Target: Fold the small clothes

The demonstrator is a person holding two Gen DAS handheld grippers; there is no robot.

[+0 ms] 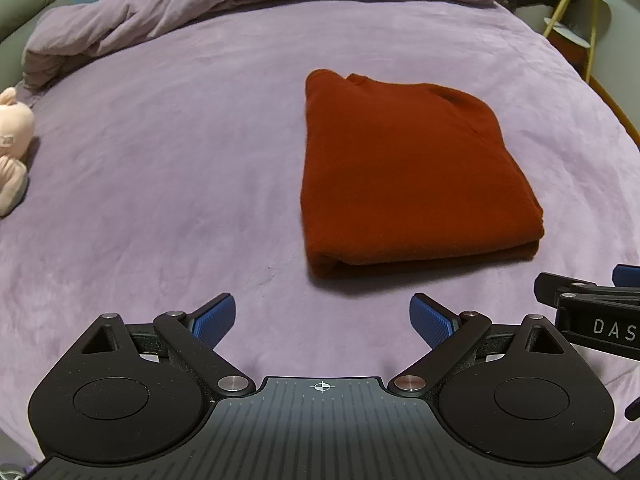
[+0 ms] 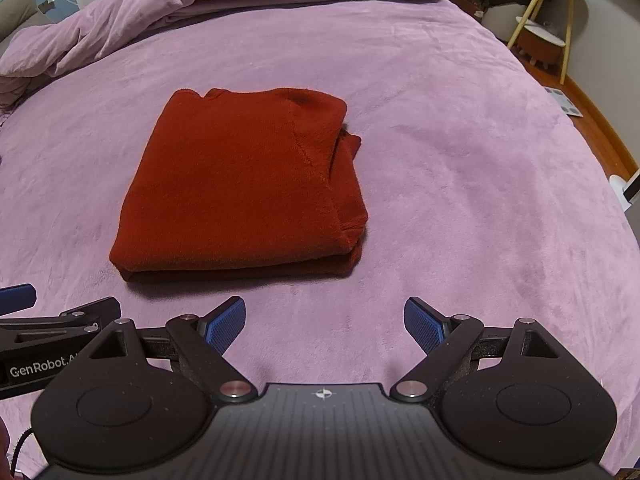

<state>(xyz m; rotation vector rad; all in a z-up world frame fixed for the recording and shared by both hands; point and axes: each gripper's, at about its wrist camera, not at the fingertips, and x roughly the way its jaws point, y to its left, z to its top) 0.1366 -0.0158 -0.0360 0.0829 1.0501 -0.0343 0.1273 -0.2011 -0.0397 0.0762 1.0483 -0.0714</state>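
A rust-red sweater (image 1: 404,176) lies folded into a thick rectangle on the purple bed cover (image 1: 180,184). In the right wrist view the same sweater (image 2: 240,188) sits ahead and to the left, its layered edges showing on the right side. My left gripper (image 1: 322,322) hovers over the cover just short of the sweater's near edge, jaws wide apart with nothing between the blue pads. My right gripper (image 2: 325,324) stands open the same way, a little short of the sweater and to its right. Neither gripper touches the cloth.
A bunched purple duvet (image 1: 248,4) lies across the far side of the bed. A pale plush toy (image 1: 12,148) rests at the left edge. A yellow-legged side table (image 2: 548,20) and wooden floor lie beyond the bed's right side.
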